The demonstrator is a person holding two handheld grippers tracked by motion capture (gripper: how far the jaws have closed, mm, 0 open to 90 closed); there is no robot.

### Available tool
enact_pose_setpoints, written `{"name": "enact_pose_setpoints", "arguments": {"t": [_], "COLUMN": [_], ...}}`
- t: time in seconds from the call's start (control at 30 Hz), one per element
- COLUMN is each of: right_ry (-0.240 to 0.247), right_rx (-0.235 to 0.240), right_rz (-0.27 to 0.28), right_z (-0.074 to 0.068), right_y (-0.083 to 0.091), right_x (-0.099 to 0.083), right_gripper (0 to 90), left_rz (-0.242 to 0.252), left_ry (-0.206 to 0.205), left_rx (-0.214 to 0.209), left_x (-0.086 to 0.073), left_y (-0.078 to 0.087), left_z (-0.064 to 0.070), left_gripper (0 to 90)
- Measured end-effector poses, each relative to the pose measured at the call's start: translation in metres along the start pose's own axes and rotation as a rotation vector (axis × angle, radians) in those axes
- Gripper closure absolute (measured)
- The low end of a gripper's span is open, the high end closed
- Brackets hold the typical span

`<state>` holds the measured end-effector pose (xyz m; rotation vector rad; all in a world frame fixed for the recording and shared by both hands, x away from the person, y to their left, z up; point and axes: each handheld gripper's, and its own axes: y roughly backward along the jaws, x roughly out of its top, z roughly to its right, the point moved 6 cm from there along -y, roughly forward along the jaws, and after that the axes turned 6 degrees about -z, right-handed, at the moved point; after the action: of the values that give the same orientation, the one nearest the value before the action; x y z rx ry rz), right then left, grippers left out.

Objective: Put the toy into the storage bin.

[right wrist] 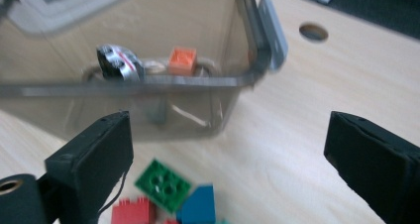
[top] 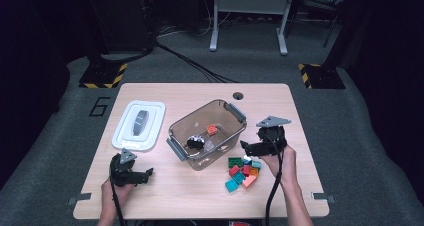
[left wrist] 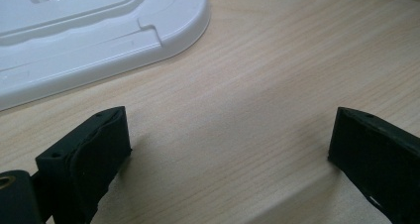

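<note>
High view puts my right gripper (top: 252, 147) with jaws apart just above the pile of bricks (top: 242, 173) on the tabletop (top: 200, 196), beside the clear bin (top: 207, 133). Inside that bin I see 1 orange brick (top: 211, 129) and 1 black-and-white piece (top: 194, 143). My left gripper (top: 140, 176) hovers with jaws wide apart on nothing, near the white lid (top: 140, 124) lying flat.

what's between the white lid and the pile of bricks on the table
The clear bin sits between the white lid and the brick pile, as the high view shows; it holds an orange brick.
</note>
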<state>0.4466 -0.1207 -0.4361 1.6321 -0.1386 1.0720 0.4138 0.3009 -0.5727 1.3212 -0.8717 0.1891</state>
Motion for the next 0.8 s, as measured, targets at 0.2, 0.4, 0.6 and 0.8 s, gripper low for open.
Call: {"name": "enact_pose_setpoints", "arguments": {"t": [0.2, 0.4, 0.6, 0.8], "right_ry": [-0.033, -0.068, -0.117, -0.174], "right_rx": [-0.003, -0.023, -0.010, -0.054], "right_rz": [-0.052, -0.112, -0.168, -0.190], "right_z": [0.001, 0.005, 0.008, 0.010], "right_y": [-0.010, -0.025, -0.041, -0.050], "right_x": [-0.031, -0.059, -0.084, -0.095], "right_gripper": [0.0, 3.6, 13.1, 20.2], "left_rz": [0.005, 0.005, 0.005, 0.005], "left_ry": [0.003, 0.003, 0.002, 0.003], "left_rx": [-0.006, -0.005, -0.005, -0.006], "left_x": [0.000, 0.000, 0.000, 0.000], "left_y": [0.000, 0.000, 0.000, 0.000], "left_z": [0.000, 0.000, 0.000, 0.000], "left_gripper": [2.9, 3.4, 3.4, 3.5]}}
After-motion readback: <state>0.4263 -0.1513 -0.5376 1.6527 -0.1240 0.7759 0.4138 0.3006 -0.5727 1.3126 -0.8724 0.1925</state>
